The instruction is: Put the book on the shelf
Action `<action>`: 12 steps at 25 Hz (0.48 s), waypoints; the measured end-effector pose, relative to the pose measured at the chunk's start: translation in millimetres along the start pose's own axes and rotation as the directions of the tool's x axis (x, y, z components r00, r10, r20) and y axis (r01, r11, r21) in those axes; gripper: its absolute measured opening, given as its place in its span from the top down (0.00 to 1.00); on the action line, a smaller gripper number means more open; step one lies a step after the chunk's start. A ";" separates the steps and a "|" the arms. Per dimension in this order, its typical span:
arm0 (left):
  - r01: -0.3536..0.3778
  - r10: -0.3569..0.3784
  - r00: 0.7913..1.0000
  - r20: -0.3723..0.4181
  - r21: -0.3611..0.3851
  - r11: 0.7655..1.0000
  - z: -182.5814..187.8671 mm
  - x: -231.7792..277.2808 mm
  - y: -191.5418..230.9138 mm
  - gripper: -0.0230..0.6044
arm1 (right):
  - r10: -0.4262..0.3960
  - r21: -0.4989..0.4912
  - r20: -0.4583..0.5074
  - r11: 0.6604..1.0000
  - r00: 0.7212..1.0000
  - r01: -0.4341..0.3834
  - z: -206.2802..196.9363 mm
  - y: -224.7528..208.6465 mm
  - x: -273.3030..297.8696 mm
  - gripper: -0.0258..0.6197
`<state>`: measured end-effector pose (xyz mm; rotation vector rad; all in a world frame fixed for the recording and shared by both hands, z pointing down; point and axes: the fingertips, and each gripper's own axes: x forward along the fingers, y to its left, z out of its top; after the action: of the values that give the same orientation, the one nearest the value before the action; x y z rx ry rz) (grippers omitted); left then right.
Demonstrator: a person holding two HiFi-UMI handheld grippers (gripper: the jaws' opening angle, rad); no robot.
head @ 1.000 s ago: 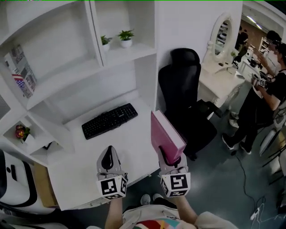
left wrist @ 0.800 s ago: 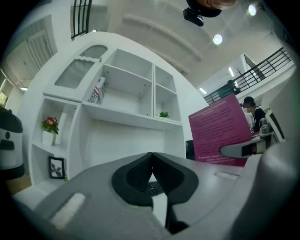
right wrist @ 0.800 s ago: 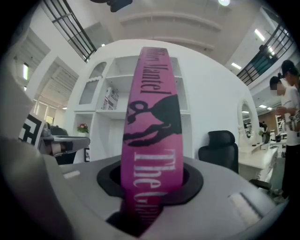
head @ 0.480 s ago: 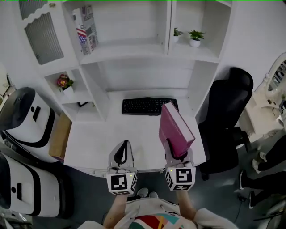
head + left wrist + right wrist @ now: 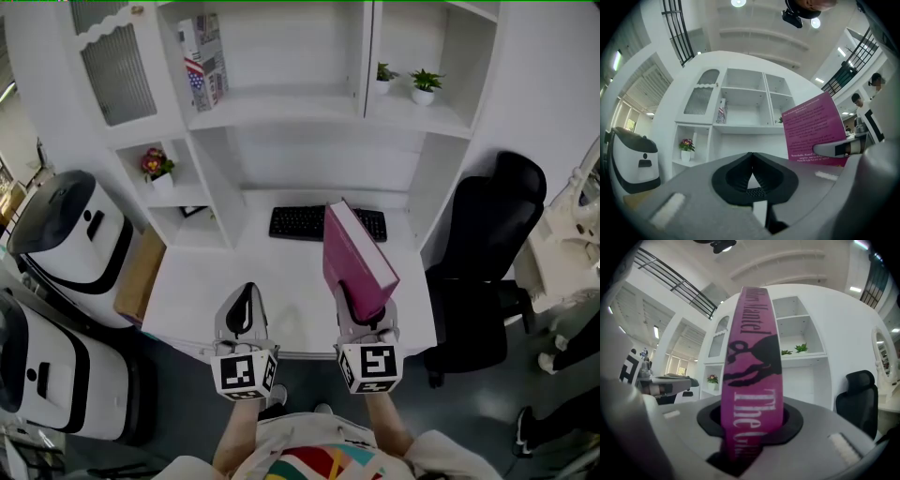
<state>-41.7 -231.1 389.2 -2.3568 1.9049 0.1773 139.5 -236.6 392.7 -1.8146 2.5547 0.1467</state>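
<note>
My right gripper point(image 5: 366, 314) is shut on the lower end of a magenta book point(image 5: 354, 258), which stands upright above the white desk point(image 5: 197, 286). In the right gripper view the book's spine point(image 5: 751, 362) with black and white lettering rises straight out of the jaws. My left gripper point(image 5: 242, 314) hovers beside it over the desk's front edge, jaws shut with nothing between them point(image 5: 751, 176). From the left gripper view, the book's back cover point(image 5: 815, 129) shows at the right. The white shelf unit point(image 5: 281, 103) stands ahead, behind the desk.
A black keyboard point(image 5: 305, 223) lies at the desk's back. The shelves hold a flag-patterned book point(image 5: 208, 61), two small potted plants point(image 5: 424, 86) and a flower pot point(image 5: 157, 169). A black office chair point(image 5: 492, 244) stands right of the desk; white machines point(image 5: 66, 239) stand left.
The view has swung from the chair side to face the shelf unit squarely. Both grippers turned with it, the book still held upright in the right one.
</note>
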 end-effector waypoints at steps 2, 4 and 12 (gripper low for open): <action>0.029 -0.029 0.999 0.019 0.018 0.999 8.9 7.9 0.0 0.97 | -0.014 -0.001 -0.015 1.000 1.000 0.014 -0.9 0.7 5.1 0.73; 0.045 -0.046 0.999 0.023 0.026 0.999 15.0 12.3 4.7 0.97 | -0.008 0.027 -0.033 1.000 0.999 0.009 -2.3 6.2 8.6 0.73; 0.064 -0.064 0.998 0.009 0.001 0.998 16.7 28.4 32.6 0.97 | -0.070 0.054 -0.027 0.996 0.997 0.072 0.2 17.9 20.6 0.73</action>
<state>-68.0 -262.8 368.0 -2.4080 1.8223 0.1818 115.9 -250.2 392.6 -1.8964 2.4800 0.0538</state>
